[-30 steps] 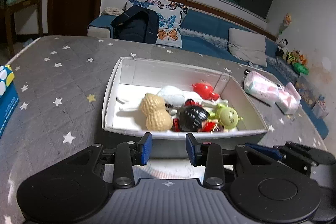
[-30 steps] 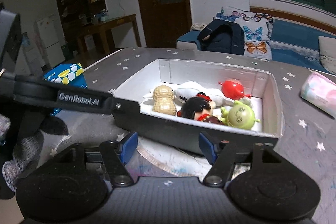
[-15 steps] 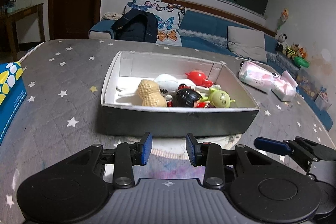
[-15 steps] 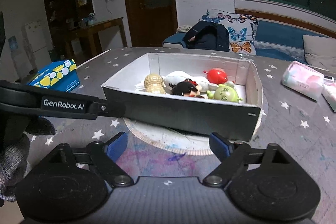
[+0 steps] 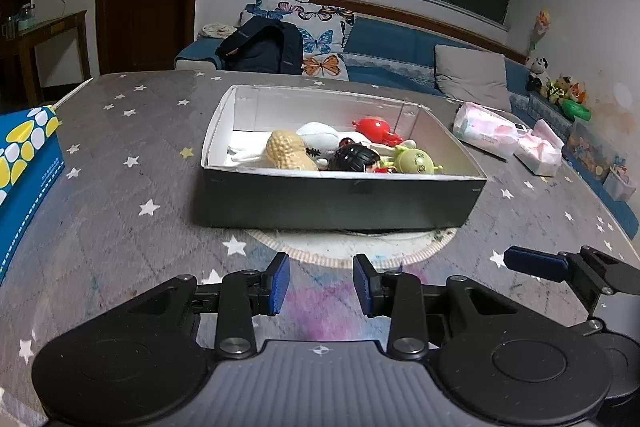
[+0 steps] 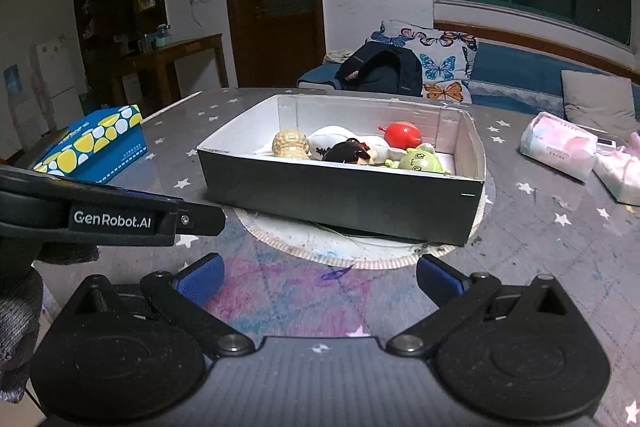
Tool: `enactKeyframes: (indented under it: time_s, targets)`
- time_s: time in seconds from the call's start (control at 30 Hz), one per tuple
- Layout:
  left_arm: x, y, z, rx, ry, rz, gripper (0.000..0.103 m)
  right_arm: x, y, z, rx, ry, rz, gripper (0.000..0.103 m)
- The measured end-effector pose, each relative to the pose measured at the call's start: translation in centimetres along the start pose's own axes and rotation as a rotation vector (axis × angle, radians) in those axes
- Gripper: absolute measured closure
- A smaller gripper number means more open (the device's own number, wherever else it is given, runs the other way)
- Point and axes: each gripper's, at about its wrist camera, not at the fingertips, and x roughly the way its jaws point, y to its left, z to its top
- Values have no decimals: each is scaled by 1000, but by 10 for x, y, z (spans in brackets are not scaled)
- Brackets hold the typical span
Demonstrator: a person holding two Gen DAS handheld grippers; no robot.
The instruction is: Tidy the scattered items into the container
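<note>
Toys gathered inside shallow black-walled, white-lined cardboard box [image 5: 340, 195], so left gripper [image 5: 321, 283] narrowing empty, right gripper [image 6: 320, 277] opening wide, holding nothing.

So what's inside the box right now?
The box holds a peanut toy, a white plush, a red toy, a black-haired doll and a green figure. Anything beneath that pile is hidden.

Toy-filled box [image 5: 340, 195] on table
</note>
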Motion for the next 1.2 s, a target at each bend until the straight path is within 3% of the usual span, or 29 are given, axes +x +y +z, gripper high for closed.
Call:
enactKeyframes:
  time_s: [0.7,1.2]
  targets:
    - [-28,-15,-24,11,-34,-7,66,-31,-3,-15,52,-28,-75,0]
    - [-16,-10,-17,-2,-23,-3,66,-18,-4,-8,43,-9,-96,0]
